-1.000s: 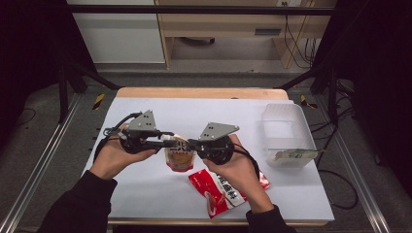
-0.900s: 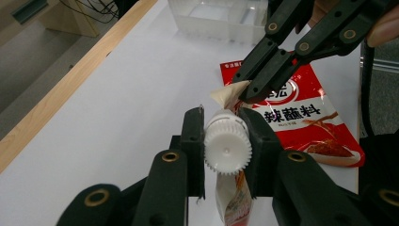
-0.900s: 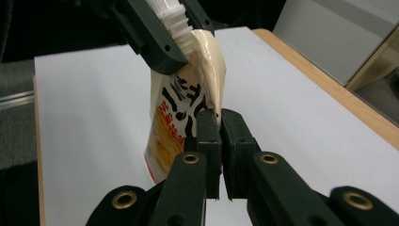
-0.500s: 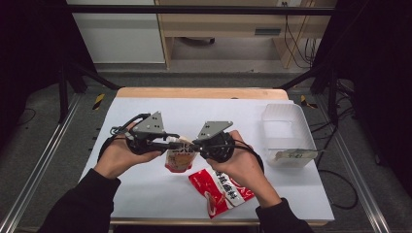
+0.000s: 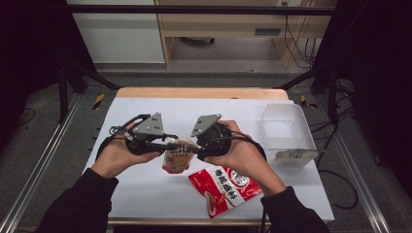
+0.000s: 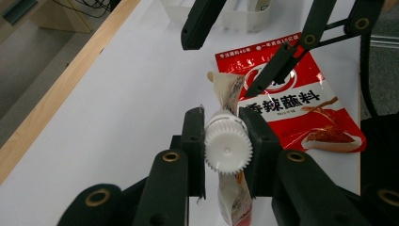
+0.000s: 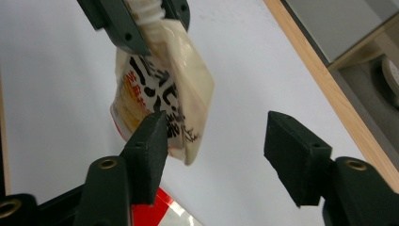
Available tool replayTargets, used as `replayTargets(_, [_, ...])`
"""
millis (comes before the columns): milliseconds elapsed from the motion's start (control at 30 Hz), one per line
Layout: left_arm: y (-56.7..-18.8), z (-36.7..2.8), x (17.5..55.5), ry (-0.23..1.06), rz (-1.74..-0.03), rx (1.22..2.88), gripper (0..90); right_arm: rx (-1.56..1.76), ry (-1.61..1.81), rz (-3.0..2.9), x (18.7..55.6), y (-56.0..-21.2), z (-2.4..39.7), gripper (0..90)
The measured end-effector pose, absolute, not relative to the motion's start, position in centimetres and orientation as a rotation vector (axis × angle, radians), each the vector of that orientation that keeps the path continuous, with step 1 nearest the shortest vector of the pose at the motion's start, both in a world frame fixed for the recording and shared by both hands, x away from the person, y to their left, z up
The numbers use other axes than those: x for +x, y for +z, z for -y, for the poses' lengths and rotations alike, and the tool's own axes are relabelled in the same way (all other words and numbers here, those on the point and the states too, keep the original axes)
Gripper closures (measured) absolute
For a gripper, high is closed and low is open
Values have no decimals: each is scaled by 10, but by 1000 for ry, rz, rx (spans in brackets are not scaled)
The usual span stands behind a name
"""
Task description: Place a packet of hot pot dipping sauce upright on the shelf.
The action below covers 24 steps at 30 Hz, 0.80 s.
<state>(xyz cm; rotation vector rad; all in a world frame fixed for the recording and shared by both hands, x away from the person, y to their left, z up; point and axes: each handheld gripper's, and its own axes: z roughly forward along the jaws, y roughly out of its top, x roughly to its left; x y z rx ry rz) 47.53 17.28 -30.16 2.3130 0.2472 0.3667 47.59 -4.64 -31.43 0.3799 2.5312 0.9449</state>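
Left gripper [image 5: 167, 144] sits over the left-middle of the white table [image 5: 145, 184], held level in the person's left hand [image 5: 116, 155], tips pointing toward the table's middle. In the left gripper view its jaws are clamped on the white ribbed cap [image 6: 227, 148] of a small spouted pouch [image 5: 177, 158]; pads press both sides of the cap. Pouch hangs down from that cap, cream with dark lettering and a red-orange bottom edge, between the two grippers, lower end close to the tabletop; touching or not, can't tell.

Right gripper [image 5: 190, 147], in the right hand [image 5: 243, 158], faces the left one just beside the pouch. Its jaws have just been opening; in the right gripper view they stand apart, left pad near the pouch's lower part, nothing pressed between them.

Red sauce packet [image 5: 226, 187] lies flat on the table below the right hand, near the front edge. Clear plastic bin [image 5: 284, 133] stands well apart at the table's right side.
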Motion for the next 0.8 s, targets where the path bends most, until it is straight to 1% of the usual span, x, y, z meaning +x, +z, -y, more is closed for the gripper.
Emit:
replayTargets(33, [-302, -173, 475, 362, -253, 2307, 730, 381, 927, -2558, 478, -313, 43, 354])
replayTargets(67, [-302, -173, 475, 362, -253, 2307, 730, 381, 927, -2558, 478, -313, 43, 354])
replayTargets(100, [-302, -173, 475, 362, -241, 2317, 730, 358, 905, -2589, 480, -314, 40, 314])
replayTargets(133, [-302, -173, 475, 362, -241, 2317, 730, 358, 905, -2589, 480, -314, 40, 314])
replayTargets(167, [-302, -173, 475, 358, -238, 2319, 730, 342, 900, -2626, 481, -315, 37, 284])
replayTargets(267, [-302, -173, 475, 358, -239, 2320, 730, 314, 878, -2662, 482, -316, 34, 275])
replayTargets(300, [-303, -173, 475, 357, -239, 2321, 730, 315, 872, -2670, 483, -316, 33, 310])
replayTargets(333, [-303, -173, 475, 355, -239, 2321, 729, 306, 867, -2675, 484, -316, 33, 369])
replayTargets(367, [-302, -173, 475, 354, -233, 2323, 730, 293, 862, -2681, 484, -316, 32, 390])
replayTargets(400, [-302, -173, 475, 354, -233, 2323, 730, 293, 862, -2681, 484, -316, 32, 390])
replayTargets(433, [-302, -172, 474, 355, -233, 2320, 730, 285, 850, -2694, 485, -316, 30, 474])
replayTargets(500, [-302, -171, 474, 351, -231, 2317, 729, 282, 832, -2716, 485, -316, 28, 561])
replayTargets(533, [-302, -171, 474, 351, -231, 2317, 729, 282, 832, -2716, 485, -316, 28, 561])
replayTargets(567, [-302, -171, 474, 350, -230, 2316, 729, 283, 808, -2733, 484, -317, 27, 674])
replayTargets(600, [-302, -171, 474, 350, -230, 2316, 729, 283, 808, -2733, 484, -317, 27, 674])
replayTargets(633, [-302, -171, 473, 348, -238, 2311, 729, 290, 780, -2740, 485, -318, 26, 782])
replayTargets(700, [-302, -171, 474, 350, -245, 2303, 729, 319, 775, -2747, 486, -317, 27, 837])
replayTargets(733, [-302, -171, 474, 350, -245, 2303, 729, 319, 775, -2747, 486, -317, 27, 837])
replayTargets(767, [-304, -171, 474, 343, -254, 2296, 728, 319, 770, -2742, 486, -316, 26, 863])
replayTargets(800, [-305, -172, 475, 341, -253, 2298, 728, 324, 762, -2741, 486, -316, 26, 869])
